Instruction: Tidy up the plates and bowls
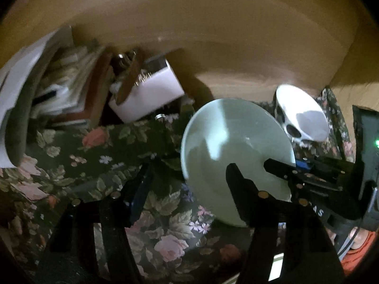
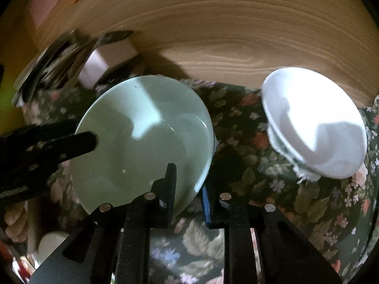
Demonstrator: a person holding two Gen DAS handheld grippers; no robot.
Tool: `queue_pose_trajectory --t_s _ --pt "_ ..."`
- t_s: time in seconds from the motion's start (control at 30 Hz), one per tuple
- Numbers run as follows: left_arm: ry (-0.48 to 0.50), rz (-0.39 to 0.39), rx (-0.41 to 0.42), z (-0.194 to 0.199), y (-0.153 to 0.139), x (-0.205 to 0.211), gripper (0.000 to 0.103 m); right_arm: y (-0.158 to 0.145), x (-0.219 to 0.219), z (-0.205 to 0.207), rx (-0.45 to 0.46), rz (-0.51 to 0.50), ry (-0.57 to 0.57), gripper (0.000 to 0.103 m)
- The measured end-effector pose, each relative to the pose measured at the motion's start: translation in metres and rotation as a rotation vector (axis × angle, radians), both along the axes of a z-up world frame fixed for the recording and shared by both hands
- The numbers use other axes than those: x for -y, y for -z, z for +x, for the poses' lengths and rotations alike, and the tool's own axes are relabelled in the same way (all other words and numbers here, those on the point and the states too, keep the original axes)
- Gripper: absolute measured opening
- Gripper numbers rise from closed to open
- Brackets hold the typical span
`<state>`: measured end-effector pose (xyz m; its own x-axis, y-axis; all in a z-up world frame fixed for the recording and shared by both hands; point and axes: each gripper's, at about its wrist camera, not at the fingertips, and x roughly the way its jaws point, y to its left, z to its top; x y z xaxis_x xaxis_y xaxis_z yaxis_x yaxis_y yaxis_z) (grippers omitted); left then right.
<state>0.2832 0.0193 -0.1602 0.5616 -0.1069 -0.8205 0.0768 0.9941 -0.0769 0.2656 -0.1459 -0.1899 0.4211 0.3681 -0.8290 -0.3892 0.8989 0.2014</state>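
A pale green plate rests on a dark floral cloth. My right gripper is shut on the plate's near right rim, one finger on top and the blue-padded one below. In the left wrist view it reaches in from the right, a finger lying on the plate. My left gripper stands open astride the plate's opposite rim, its pads clear of it; one of its fingers shows over that edge. A white bowl sits on a patterned one further right.
A wood-grain wall closes the back. A white box and a leaning stack of papers and books crowd the back left. A hand with an orange sleeve shows at the lower right.
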Motion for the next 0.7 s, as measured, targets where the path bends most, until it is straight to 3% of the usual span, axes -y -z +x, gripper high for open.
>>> queue_pose_trajectory --t_s 0.27,0.43,0.7 --pt "0.036 0.015 -0.092 -0.005 0.016 0.006 0.050 -0.014 0.013 -0.026 -0.011 0.009 0.000 0.020" --pt "0.044 0.022 -0.115 -0.007 0.022 0.010 0.040 -0.028 0.026 -0.023 0.007 0.057 0.058 0.034" --pt "0.064 0.040 -0.126 -0.010 0.026 0.015 0.027 0.000 0.009 0.003 -0.044 0.077 0.064 0.034"
